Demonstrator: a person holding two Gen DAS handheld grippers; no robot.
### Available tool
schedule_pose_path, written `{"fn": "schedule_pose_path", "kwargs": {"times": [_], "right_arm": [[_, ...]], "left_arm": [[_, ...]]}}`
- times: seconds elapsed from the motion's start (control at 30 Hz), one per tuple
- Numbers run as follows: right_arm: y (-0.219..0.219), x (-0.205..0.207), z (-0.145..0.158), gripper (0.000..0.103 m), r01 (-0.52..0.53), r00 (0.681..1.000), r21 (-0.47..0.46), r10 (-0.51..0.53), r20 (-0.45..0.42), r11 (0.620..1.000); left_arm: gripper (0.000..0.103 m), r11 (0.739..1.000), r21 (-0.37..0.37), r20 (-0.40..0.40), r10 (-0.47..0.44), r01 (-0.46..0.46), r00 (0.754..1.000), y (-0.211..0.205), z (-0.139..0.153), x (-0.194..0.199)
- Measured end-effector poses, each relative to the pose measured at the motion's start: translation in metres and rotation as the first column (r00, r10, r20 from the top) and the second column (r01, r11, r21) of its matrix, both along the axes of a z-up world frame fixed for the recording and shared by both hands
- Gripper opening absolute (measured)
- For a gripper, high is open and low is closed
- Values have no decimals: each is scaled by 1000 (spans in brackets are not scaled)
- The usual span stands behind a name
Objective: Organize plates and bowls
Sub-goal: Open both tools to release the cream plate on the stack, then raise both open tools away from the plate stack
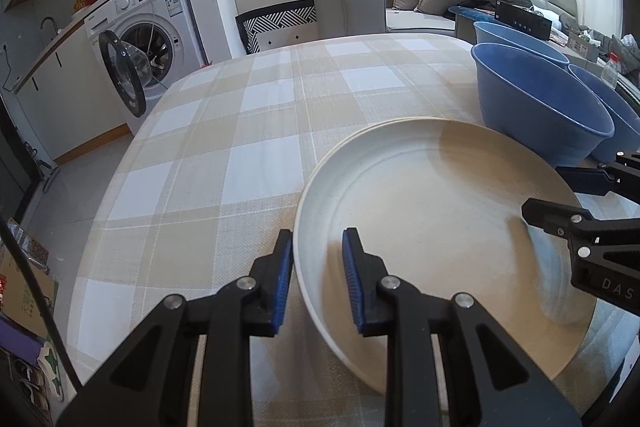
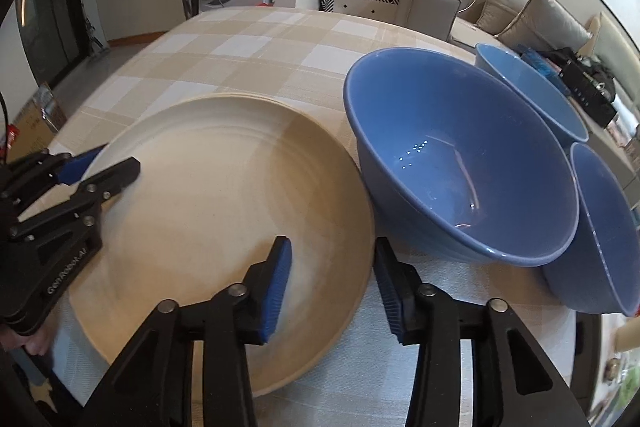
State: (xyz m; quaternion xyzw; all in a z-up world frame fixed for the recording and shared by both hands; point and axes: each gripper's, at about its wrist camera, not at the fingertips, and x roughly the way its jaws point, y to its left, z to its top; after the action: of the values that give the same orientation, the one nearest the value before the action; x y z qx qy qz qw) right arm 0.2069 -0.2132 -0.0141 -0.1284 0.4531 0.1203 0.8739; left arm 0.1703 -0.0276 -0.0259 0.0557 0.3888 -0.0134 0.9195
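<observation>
— Where's the round cream ceramic plate (image 1: 436,227)?
— Flat on the checked desk (image 1: 248,131), beside three blue bowls (image 2: 460,155). My left hand-held gripper (image 1: 316,283) and right hand-held gripper (image 2: 332,287) straddle opposite rims, released, pads clear.

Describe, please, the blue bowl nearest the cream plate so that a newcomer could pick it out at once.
Start at the checked tablecloth and find the big cream plate near its front edge. Three blue bowls cluster just to its right; the one you want sits right beside the plate's rim. Its whole rim shows and it hides part of the other two, which lie further right.
</observation>
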Motion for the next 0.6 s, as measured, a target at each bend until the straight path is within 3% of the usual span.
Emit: {"fn": "schedule_pose_path", "kwargs": {"times": [0.13,0.27,0.33,0.4,0.5,0.57,0.6], "right_arm": [[-2,-1,3,48,1,1000,18,-1,3,1000],[-3,-3,6,53,5,1000,31,-5,5,1000],[-4,-4,8,59,4,1000,42,-4,9,999],[-5,-6,11,73,1,1000,58,-2,17,998],[-6,-9,16,82,-4,1000,85,2,23,996],[-7,-12,19,84,-8,1000,95,6,24,995],[-7,-12,20,85,-11,1000,94,9,22,996]], "left_arm": [[45,1000,-11,-12,-8,7,1000,2,2,1],[54,999,-39,-8,-13,13,1000,6,8,-3],[54,998,-57,-7,-15,15,1000,8,11,-5],[55,998,-62,-9,-14,14,1000,10,14,-6],[60,997,-68,-10,-20,19,1000,11,18,-9],[78,997,-76,3,-17,17,1000,11,21,-12],[81,996,-85,18,-12,13,1000,11,24,-15]]}}
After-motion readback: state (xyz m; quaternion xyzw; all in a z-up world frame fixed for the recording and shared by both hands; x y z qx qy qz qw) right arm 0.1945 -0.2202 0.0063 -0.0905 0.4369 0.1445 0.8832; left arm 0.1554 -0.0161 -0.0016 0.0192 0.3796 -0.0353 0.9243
